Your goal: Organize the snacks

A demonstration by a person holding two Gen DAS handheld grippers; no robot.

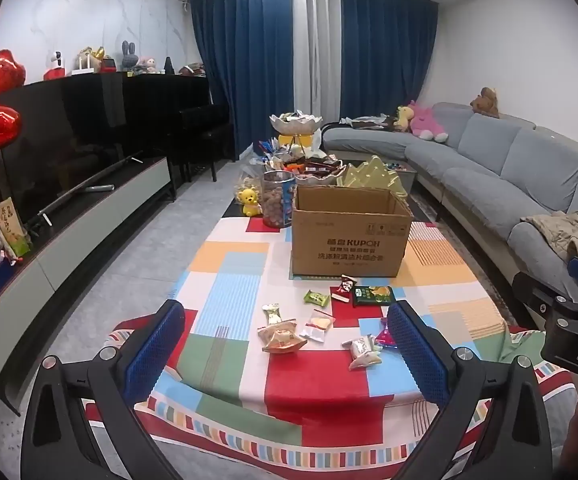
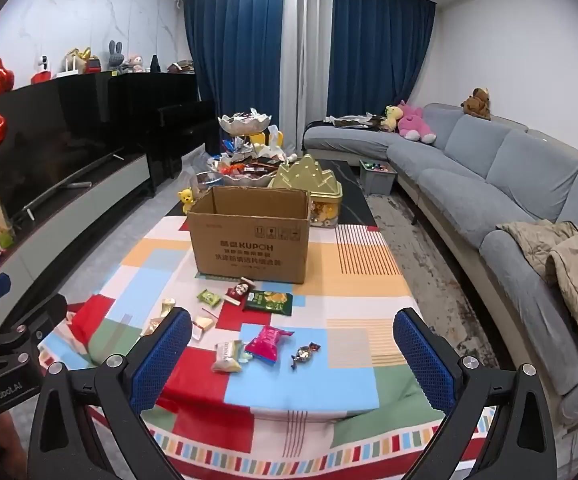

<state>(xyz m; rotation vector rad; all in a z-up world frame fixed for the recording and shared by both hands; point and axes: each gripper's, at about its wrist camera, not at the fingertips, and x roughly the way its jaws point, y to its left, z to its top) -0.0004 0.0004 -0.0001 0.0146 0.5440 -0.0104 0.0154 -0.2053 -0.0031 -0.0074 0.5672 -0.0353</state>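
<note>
An open cardboard box (image 1: 351, 236) stands on a table with a colourful patchwork cloth (image 1: 225, 280); it also shows in the right wrist view (image 2: 251, 244). Several small snack packets lie in front of it: a dark green pack (image 1: 373, 295), a light green one (image 1: 316, 298), a tan bag (image 1: 281, 338), a white bag (image 1: 363, 352). The right wrist view adds a pink bag (image 2: 267, 342) and a wrapped candy (image 2: 305, 354). My left gripper (image 1: 285, 340) is open and empty above the near packets. My right gripper (image 2: 293, 340) is open and empty above the pink bag.
Behind the box stand a snack jar (image 1: 277, 200), tiered bowls of sweets (image 1: 295, 124), a gold tin (image 2: 309, 184) and a yellow toy (image 1: 249, 200). A grey sofa (image 2: 489, 184) runs along the right. A TV and low cabinet (image 1: 69, 208) line the left.
</note>
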